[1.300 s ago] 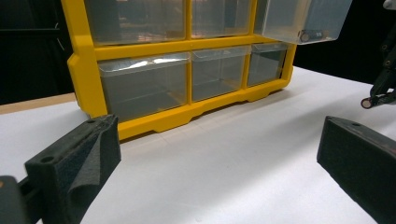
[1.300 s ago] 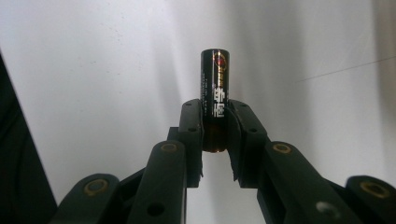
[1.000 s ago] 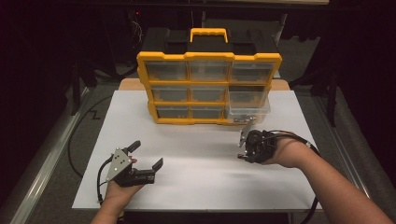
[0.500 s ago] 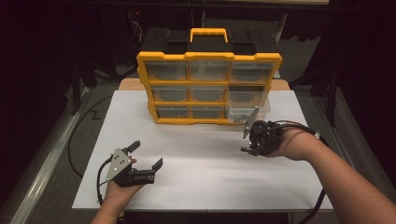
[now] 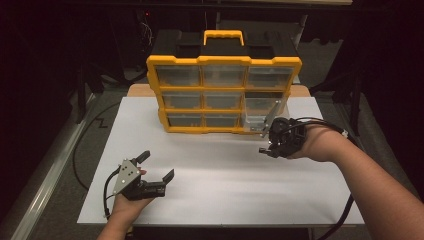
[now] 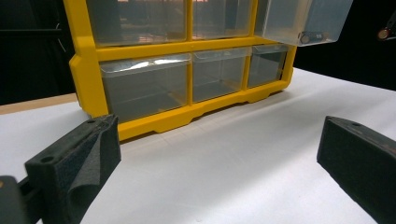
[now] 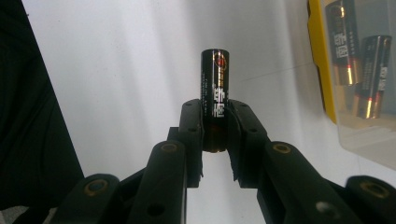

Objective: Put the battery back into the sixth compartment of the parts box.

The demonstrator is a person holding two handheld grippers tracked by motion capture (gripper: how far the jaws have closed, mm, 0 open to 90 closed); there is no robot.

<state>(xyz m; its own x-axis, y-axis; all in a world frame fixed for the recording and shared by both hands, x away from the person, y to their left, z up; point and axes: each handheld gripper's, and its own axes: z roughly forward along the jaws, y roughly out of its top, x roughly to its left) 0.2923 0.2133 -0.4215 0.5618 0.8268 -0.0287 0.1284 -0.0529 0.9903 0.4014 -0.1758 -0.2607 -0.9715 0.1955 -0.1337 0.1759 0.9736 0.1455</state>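
Here, the battery (image 7: 215, 88) is black with a gold band.

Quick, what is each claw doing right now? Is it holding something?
Left claw: open, holding nothing, low over the white table.
Right claw: closed on a black battery, beside the pulled-out clear drawer.

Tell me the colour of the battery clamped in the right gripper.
Black cylindrical battery, white lettering, red-gold emblem; clearest in right gripper view.

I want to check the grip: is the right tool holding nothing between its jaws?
No, the right tool is shut on a black battery, which stands up from between its jaws.
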